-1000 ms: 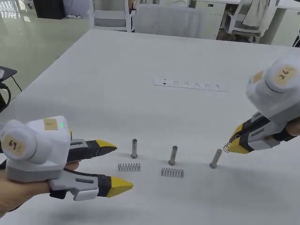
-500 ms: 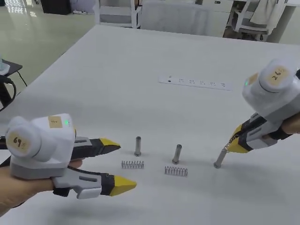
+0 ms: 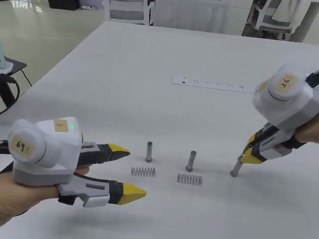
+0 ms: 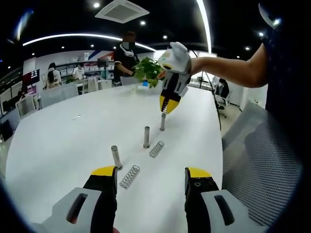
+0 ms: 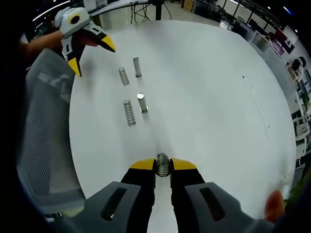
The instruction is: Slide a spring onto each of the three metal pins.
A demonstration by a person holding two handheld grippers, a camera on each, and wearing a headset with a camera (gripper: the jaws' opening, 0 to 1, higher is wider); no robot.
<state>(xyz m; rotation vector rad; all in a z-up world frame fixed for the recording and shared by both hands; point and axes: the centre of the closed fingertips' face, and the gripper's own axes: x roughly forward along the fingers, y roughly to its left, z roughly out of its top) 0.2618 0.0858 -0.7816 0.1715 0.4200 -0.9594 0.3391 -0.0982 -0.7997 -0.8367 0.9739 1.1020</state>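
At the near edge of the white tabletop stands a grey mesh chair back. Nearest the person, at 8 o'clock in the head view, the left gripper is held in the left hand just above the tabletop. Its yellow-tipped fingers stand wide apart and hold nothing, and the left gripper view shows the same wide gap. Just beyond those fingertips two loose springs lie flat on the tabletop: the left spring and, at its 3 o'clock, the middle spring. Each lies just beside the foot of a pin, on the near side. The left spring is at 7 o'clock of the left pin, and the middle spring is at 6 o'clock of the middle pin. Both pins stand upright and bare. The right pin stands at 3 o'clock of the middle pin, in line with the other two. The right gripper comes in from 3 o'clock, its fingers narrowed on the third spring, gripped between the yellow tips. In the left gripper view this spring hangs from the fingertips with its lower end at the top of the right pin. Whether any coil has passed over the pin cannot be told. Farther back, at 12 o'clock, a white power strip lies flat, well apart from the pins. Beyond the far edge, the left gripper view shows a green plant.
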